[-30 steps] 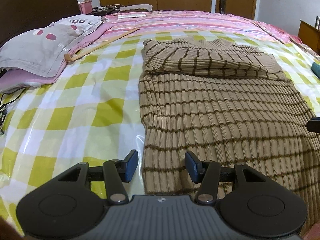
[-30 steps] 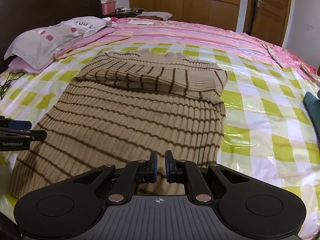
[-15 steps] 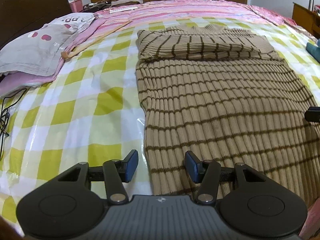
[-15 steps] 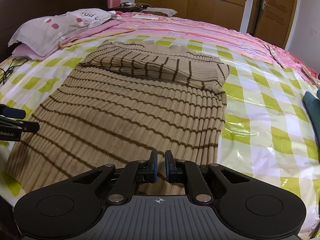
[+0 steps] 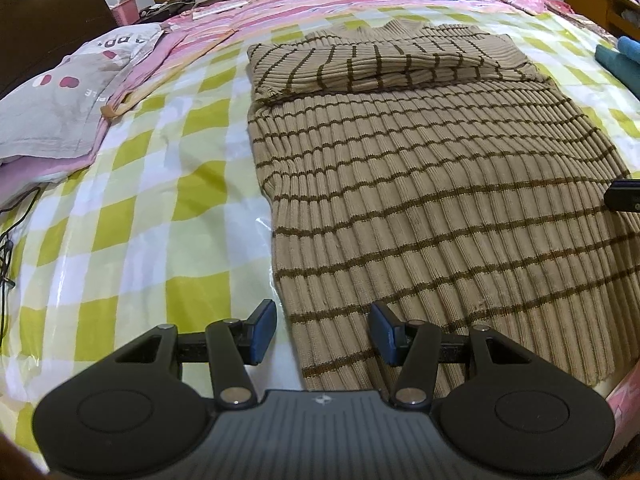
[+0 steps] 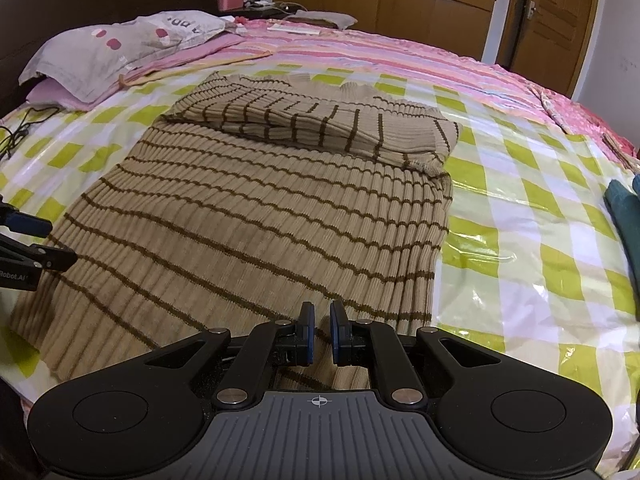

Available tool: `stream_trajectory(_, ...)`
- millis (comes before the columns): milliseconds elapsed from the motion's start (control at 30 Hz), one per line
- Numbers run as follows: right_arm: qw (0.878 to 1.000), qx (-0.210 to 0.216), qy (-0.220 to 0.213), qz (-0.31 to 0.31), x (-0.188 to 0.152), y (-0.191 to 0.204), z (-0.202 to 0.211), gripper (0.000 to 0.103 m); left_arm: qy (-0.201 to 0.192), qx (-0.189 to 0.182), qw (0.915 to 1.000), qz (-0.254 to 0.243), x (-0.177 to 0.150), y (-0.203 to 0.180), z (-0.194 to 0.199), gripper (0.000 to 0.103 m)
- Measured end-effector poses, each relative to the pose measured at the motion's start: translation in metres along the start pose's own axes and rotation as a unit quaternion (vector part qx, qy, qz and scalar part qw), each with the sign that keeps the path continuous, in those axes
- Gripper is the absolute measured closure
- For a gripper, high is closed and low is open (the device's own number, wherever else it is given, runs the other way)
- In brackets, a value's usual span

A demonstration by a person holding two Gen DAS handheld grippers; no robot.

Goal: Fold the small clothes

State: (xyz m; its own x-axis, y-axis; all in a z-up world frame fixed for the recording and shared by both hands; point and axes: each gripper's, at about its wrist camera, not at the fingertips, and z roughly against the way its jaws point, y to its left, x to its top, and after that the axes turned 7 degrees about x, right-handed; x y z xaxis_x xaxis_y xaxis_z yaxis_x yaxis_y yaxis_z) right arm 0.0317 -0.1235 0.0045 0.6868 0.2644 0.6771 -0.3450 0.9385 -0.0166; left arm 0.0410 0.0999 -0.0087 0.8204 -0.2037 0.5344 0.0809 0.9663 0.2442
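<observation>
1. A tan sweater [image 5: 440, 184] with thin brown stripes lies flat on the bed [image 5: 132, 216], over a yellow-and-white checked cover under clear plastic
2. Its sleeves are folded across the chest at the far end, forming a band just below the collar [image 6: 332, 84]
3. The left gripper [image 5: 322, 336] sits at the near left corner of the hem, its blue-padded fingers [image 5: 262, 330] spread wide; the left finger is over the bare cover, the right one over the knit, and the sweater's side edge runs between them
4. The right gripper [image 6: 322, 338] sits over the hem toward the near right corner, its fingers [image 6: 306, 334] drawn almost together with a narrow slit between them; whether they pinch any fabric I cannot tell
5. Each gripper shows at the edge of the other's view, on opposite sides of the hem
6. A grey pillow [image 5: 60, 96] rests on pink bedding at the far left
7. A teal cloth [image 6: 624, 216] lies at the right edge of the bed, well apart from the sweater
</observation>
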Motion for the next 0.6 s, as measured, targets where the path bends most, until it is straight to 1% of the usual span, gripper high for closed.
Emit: stream_trajectory(600,1.0,-0.002,0.002,0.006,-0.0035,0.0018,0.0011,0.092,0.01,-0.001,0.9999,-0.011,-0.0039,-0.0001,0.0012,0.046)
